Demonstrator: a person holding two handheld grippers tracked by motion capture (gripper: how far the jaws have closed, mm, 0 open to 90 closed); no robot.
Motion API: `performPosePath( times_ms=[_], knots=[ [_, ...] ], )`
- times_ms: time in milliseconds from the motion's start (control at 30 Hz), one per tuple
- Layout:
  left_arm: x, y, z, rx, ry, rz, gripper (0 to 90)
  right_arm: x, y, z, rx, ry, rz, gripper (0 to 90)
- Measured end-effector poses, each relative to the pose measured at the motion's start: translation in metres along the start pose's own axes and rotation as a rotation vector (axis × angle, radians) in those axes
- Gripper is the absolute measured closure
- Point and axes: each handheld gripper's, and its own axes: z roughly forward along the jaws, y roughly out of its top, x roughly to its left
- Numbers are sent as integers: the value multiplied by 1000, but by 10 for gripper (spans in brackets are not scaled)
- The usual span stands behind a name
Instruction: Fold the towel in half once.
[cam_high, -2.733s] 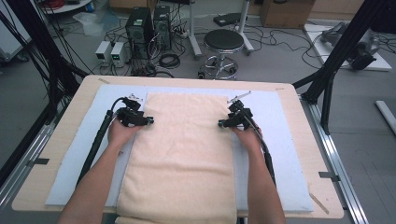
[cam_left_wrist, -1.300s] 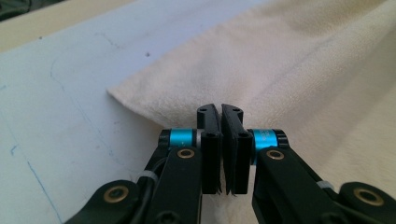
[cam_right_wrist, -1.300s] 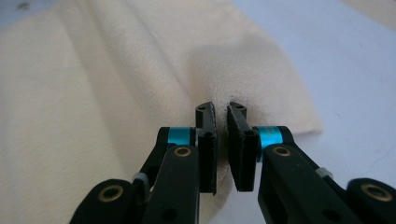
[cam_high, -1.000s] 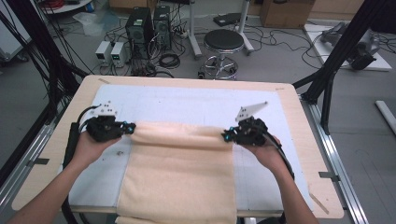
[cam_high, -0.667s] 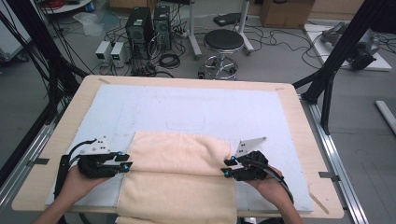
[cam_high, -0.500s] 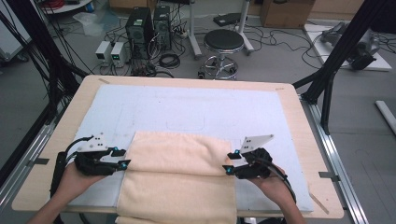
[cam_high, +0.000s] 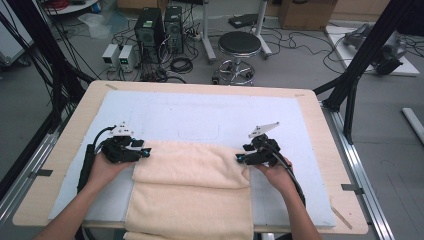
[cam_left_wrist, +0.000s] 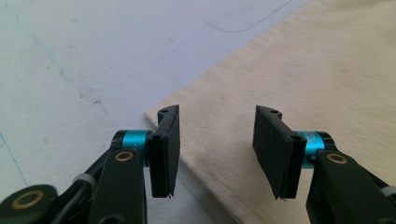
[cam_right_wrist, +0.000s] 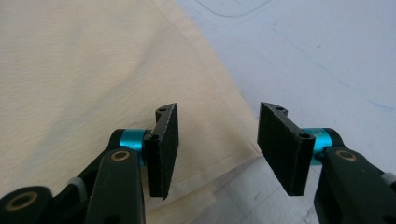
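Both tongs just opened, releasing folded towel (cam_high: 192, 172), front edge cut off below table (cam_high: 320, 125).

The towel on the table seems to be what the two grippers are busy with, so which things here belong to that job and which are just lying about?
Part of the job:
- cream towel, folded over
- left gripper, jaws open at the fold's corner
- right gripper, jaws open at the other corner
- pale blue mat

Just lying about:
- stool
- computer towers
- floor cables
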Motion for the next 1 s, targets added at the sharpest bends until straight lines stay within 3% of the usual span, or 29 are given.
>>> performPosePath(
  times_ms=[133,200,267,400,567,733,767,800,867,933,1000],
  knots=[
    [10,-5,14,50,19,-55,512,-12,-2,15,22,25,57,546],
    [10,-6,16,51,8,-47,546,-12,-2,18,18,38,49,596],
    [8,-6,18,58,8,-24,593,-12,-2,18,23,14,4,674],
    [6,-6,19,58,21,-15,658,-13,-2,18,20,4,4,782],
    [3,-5,21,53,13,6,800,-15,-1,18,19,13,-12,877],
    [2,-5,19,49,12,27,827,-11,0,16,27,2,-37,876],
    [2,-5,19,47,11,26,825,-11,0,16,21,-9,-43,846],
    [3,-5,19,51,13,30,817,-10,0,14,12,-20,-50,735],
    [3,-5,19,48,32,16,766,-12,1,13,6,-7,-14,687],
    [5,-5,19,53,46,6,652,-12,1,13,21,-32,-15,654],
    [7,-6,19,56,50,-11,609,-13,1,14,30,-44,-8,638]
  ],
)
